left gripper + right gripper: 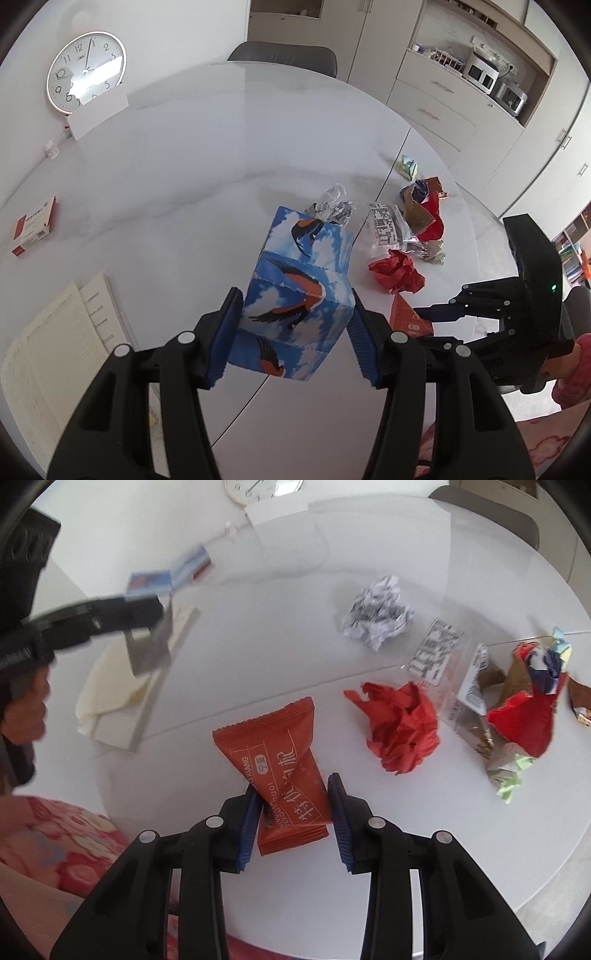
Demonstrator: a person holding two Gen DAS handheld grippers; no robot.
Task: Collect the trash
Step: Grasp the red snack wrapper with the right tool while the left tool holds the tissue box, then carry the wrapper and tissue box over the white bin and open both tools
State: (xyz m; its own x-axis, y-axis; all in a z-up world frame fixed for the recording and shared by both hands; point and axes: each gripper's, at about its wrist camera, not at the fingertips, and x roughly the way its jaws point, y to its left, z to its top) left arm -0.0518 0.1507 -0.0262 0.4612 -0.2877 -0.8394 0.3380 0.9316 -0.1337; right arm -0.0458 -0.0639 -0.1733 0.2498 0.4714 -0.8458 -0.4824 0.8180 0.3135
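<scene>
Red snack wrapper being pinched by right gripper fingers above the table; left gripper fingers clamping bird-print box

Blue-and-white box printed with orange-breasted birds; orange-red packet with white lettering; red crumpled paper.

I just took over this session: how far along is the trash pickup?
Nothing visibly binned yet. The left gripper holds the blue bird-print box; the right gripper brackets the orange snack packet. Red crumpled paper, printed paper ball and wrapper pile remain.
</scene>
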